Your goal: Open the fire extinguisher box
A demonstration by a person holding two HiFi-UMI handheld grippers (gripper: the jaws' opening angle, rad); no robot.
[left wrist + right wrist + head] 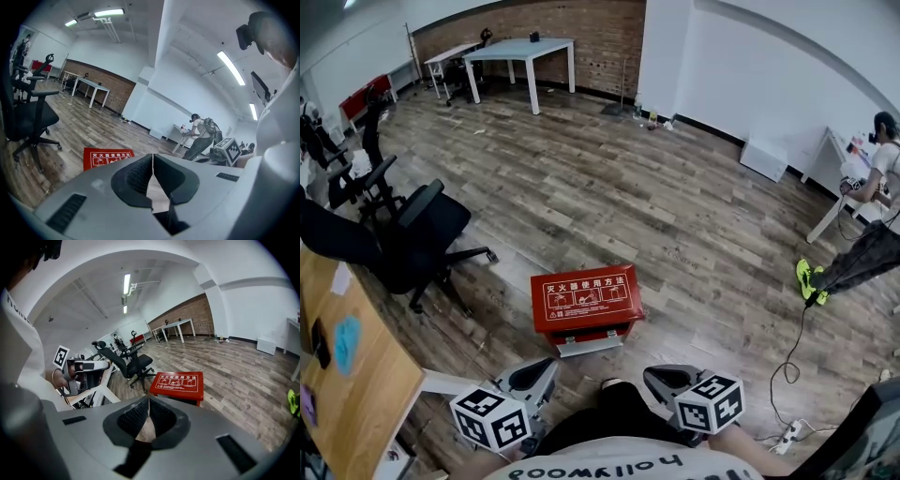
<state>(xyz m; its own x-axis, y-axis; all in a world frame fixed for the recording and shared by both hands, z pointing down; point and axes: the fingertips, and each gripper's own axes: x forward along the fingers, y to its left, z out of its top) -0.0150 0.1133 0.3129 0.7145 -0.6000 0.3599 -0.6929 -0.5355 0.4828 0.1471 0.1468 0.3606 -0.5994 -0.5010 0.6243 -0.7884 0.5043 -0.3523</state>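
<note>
Fire extinguisher box [586, 302]: red, lid down, white instruction label on top. It stands on the wood floor [675, 216], ahead of both grippers and apart from them.

Left gripper [536, 372]: fingers clenched tip to tip, nothing between them.

Right gripper [666, 377]: fingers likewise clenched, empty.

Both are low, close to the person's body, pointing toward the box.

Black office chair [422, 234]: left of the box, well apart.

Holds the left claw [542, 371] and the right claw [654, 375] low in front of the body, side by side yet apart, both pointing forward and tilted downward. Has each pair of jaws closed tip to tip, gripping nothing.
</note>
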